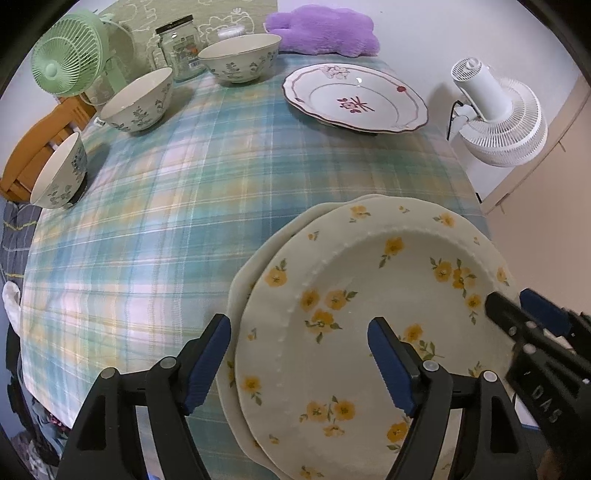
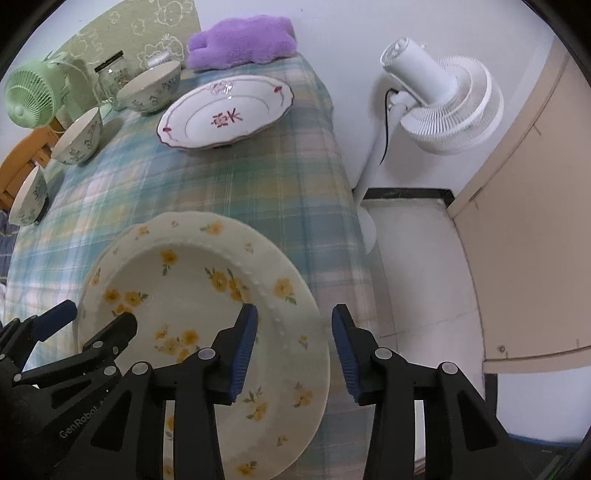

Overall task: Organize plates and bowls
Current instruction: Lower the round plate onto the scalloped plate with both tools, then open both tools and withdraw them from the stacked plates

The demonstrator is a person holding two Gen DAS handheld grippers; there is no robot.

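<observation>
A cream plate with yellow flowers (image 1: 369, 295) (image 2: 207, 280) lies on another cream plate (image 1: 255, 266) at the near right of the plaid table. My left gripper (image 1: 299, 354) is open, its fingers straddling the top plate's left rim. My right gripper (image 2: 293, 347) is open, its fingers straddling the right rim; it also shows in the left wrist view (image 1: 524, 314). A white plate with a maroon pattern (image 1: 354, 98) (image 2: 225, 112) sits at the far side. Three floral bowls (image 1: 240, 57) (image 1: 138, 99) (image 1: 59, 171) stand along the far left.
A glass jar (image 1: 181, 46), a green desk fan (image 1: 68, 55) and a purple plush (image 1: 325, 31) stand at the table's far end. A white floor fan (image 2: 439, 103) stands right of the table. A wooden chair (image 1: 40, 140) is at the left edge.
</observation>
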